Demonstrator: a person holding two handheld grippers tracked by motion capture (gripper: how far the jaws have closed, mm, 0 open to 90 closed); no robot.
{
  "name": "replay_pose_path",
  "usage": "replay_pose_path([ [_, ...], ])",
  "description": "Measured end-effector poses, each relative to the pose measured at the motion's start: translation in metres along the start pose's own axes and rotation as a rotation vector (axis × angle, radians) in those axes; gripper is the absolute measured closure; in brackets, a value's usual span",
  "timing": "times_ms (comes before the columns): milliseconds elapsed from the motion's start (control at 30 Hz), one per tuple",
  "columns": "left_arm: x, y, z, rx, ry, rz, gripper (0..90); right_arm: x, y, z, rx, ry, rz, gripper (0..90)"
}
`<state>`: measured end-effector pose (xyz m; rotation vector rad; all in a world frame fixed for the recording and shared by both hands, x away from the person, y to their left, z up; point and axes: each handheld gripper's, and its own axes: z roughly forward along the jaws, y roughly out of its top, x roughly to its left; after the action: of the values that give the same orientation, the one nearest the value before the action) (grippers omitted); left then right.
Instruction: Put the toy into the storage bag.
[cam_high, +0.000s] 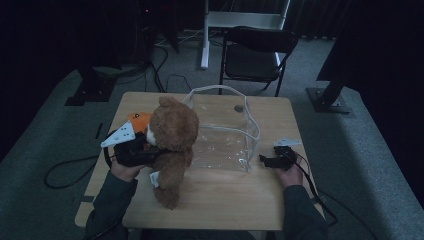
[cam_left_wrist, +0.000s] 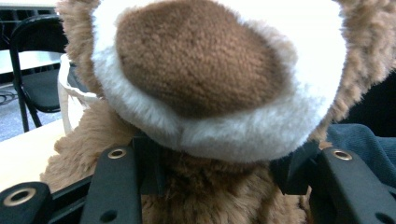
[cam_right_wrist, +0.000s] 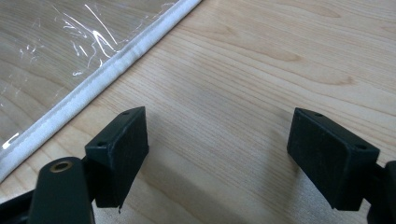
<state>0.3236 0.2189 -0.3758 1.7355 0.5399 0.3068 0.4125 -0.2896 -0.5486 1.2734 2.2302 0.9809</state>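
A brown teddy bear (cam_high: 171, 145) stands upright on the wooden table (cam_high: 225, 200), left of a clear plastic bag (cam_high: 223, 131) with white trim. My left gripper (cam_high: 150, 154) is shut on the bear's neck, just under its white muzzle (cam_left_wrist: 210, 93); both black jaws press into the fur. An orange plush (cam_high: 139, 120) peeks out behind the bear's head. My right gripper (cam_high: 263, 160) rests open near the bag's right corner, nothing between its pads (cam_right_wrist: 122, 149), with the bag's white seam (cam_right_wrist: 93, 88) running to their left.
A black folding chair (cam_high: 255, 52) stands beyond the table's far edge. Cables lie on the grey carpet at left. Bare tabletop lies in front of the bag and the bear, toward the near edge.
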Motion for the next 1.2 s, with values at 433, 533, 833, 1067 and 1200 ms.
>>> replay_pose_path([
  [433,0.007,0.006,-0.005,0.002,0.022,0.002,46.9,0.000,0.000,0.000,-0.002,0.000,-0.001,19.6],
  [533,0.010,0.007,-0.007,0.000,0.029,-0.002,46.9,0.000,0.000,0.000,-0.002,0.000,-0.001,19.6],
  [833,0.014,0.011,-0.010,-0.001,0.044,-0.001,46.9,0.000,0.000,0.000,-0.002,0.000,-0.001,19.6],
  [1067,0.017,0.014,-0.013,-0.010,0.053,-0.001,46.9,0.000,0.000,0.000,-0.002,0.000,-0.001,19.6],
  [1200,0.018,0.015,-0.014,-0.013,0.058,-0.002,46.9,0.000,0.000,0.000,-0.001,0.000,-0.001,19.6],
])
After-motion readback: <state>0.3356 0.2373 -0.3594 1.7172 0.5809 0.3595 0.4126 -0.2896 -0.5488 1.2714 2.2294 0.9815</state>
